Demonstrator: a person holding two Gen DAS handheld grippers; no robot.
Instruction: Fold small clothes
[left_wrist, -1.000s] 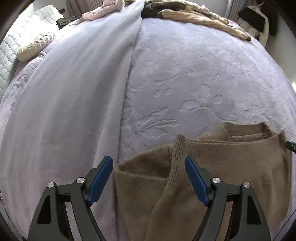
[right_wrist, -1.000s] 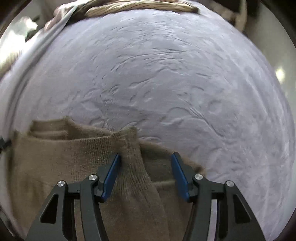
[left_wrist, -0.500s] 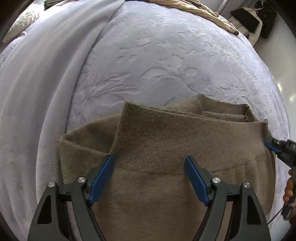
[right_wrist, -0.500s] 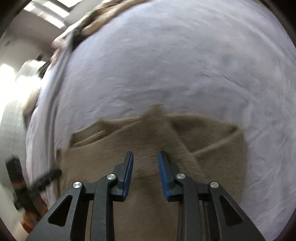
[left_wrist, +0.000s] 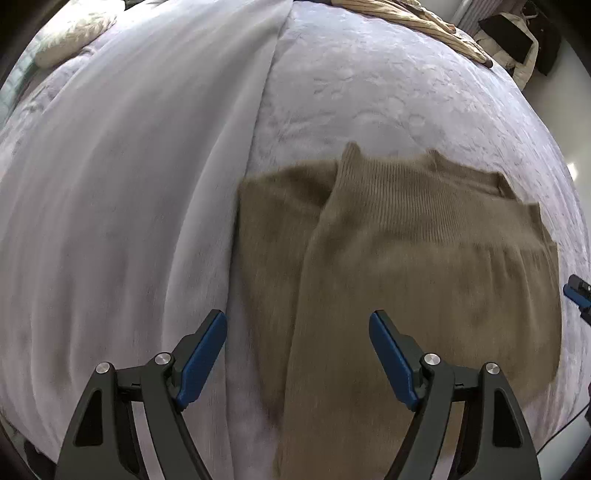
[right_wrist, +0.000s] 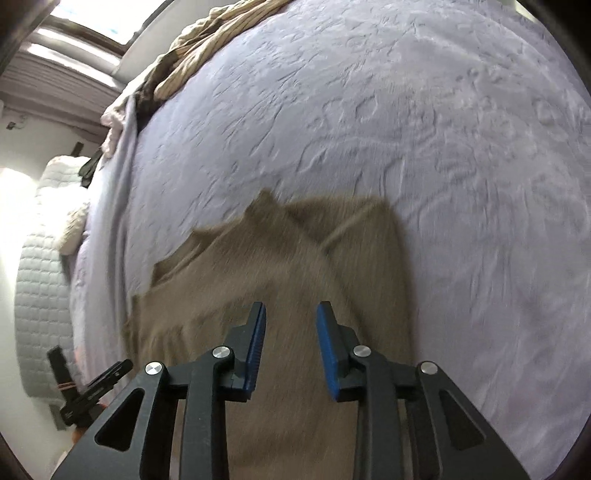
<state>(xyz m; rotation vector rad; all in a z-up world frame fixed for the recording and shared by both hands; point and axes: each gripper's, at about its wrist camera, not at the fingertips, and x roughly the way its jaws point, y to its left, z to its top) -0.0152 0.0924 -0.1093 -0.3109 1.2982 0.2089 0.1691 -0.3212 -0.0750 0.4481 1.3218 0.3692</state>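
Folding the brown knit sweater (left_wrist: 424, 258) neatly calls for both grippers to take matching points on one edge, lift only enough to clear the layers beneath, and carry that edge across in one even sweep so the ribbed band lands square on the body; this is a judgement from how the garment lies, already doubled over with one ribbed flap crossing its upper half. The soft knit will likely sag and drag, so a shallow pinch near a corner would hold better than a grab at loose middle cloth.

The left gripper (left_wrist: 297, 345) hangs with its jaws wide apart and nothing between the blue pads (left_wrist: 201, 350); no cloth is pinched. In the left wrist view the sweater fills the field from about 12 o'clock to 3 o'clock of that gripper, its left edge running down between the jaws toward 6 o'clock, beside the smooth lavender sheet (left_wrist: 129, 203) at 9 o'clock.

The right gripper (right_wrist: 290, 332) has its jaws narrow but parted, and they have just been opening a little after closing; the sweater (right_wrist: 280, 266) lies below and beyond them, yet the pads are not seen pressing on it. From that gripper the garment spreads from 10 o'clock to 1 o'clock on the embossed bedspread (right_wrist: 424, 129). The left gripper's tip (right_wrist: 99, 380) shows at 8 o'clock, off the sweater's edge.
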